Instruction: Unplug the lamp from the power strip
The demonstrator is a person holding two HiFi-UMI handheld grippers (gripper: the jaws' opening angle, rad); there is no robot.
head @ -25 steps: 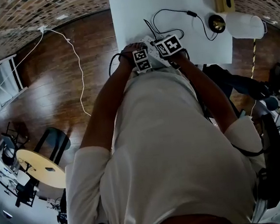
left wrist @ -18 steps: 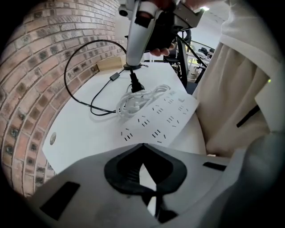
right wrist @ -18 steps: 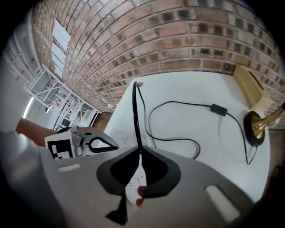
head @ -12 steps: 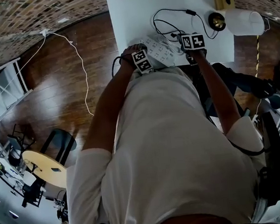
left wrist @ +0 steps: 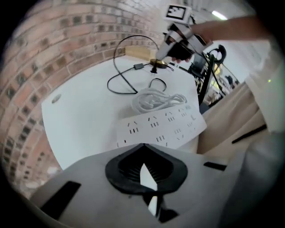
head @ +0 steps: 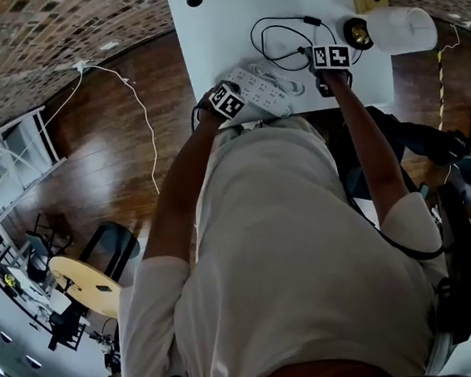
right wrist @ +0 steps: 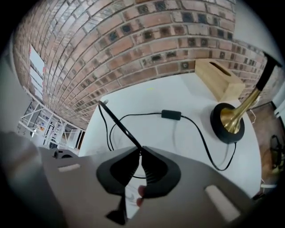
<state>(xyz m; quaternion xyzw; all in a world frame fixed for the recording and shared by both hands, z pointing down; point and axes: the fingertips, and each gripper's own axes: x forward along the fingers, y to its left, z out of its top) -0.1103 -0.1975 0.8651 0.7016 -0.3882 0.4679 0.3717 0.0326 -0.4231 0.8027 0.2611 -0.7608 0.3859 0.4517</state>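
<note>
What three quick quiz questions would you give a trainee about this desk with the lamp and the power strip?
1. True or false: the right gripper has its jaws wide open.
2. What lies on the power strip? A: a coiled white cord; B: a mug; C: a book.
3. Fill in: the lamp's black base stands near a ___ box.
Key: 1 false, they are shut on the black cord; 2 A; 3 wooden.
</note>
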